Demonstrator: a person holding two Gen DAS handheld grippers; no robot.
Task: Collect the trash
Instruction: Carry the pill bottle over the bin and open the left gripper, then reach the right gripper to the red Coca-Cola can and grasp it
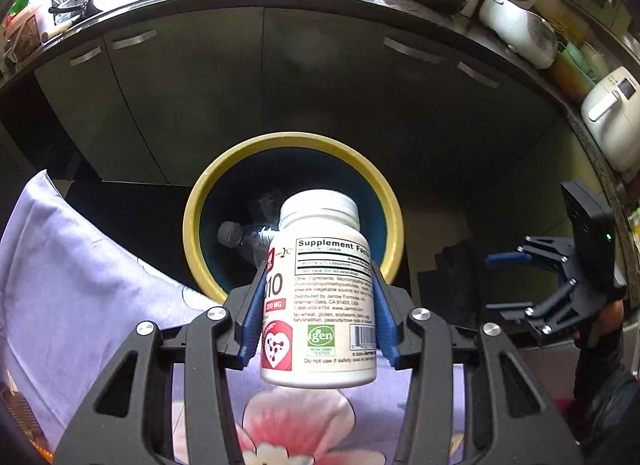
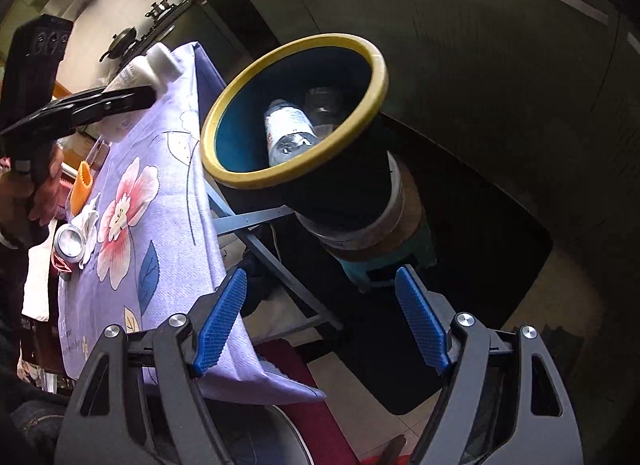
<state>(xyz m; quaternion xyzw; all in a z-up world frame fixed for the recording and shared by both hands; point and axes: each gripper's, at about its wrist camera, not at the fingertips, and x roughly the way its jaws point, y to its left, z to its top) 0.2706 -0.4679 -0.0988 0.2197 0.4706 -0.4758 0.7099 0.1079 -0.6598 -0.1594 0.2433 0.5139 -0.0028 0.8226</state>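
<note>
A white supplement bottle (image 1: 320,289), long axis upright and cap pointing away toward the yellow-rimmed bin (image 1: 394,209), is clamped in the left gripper (image 1: 318,319) above the flowered table (image 1: 80,277), while the right gripper (image 2: 320,321) stands wide apart, empty.

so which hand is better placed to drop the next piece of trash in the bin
Left. The left gripper is clamped on the supplement bottle and lines up with the yellow-rimmed bin just beyond the table edge. The right gripper is open and empty, so it would probably need to fetch something first.
</note>
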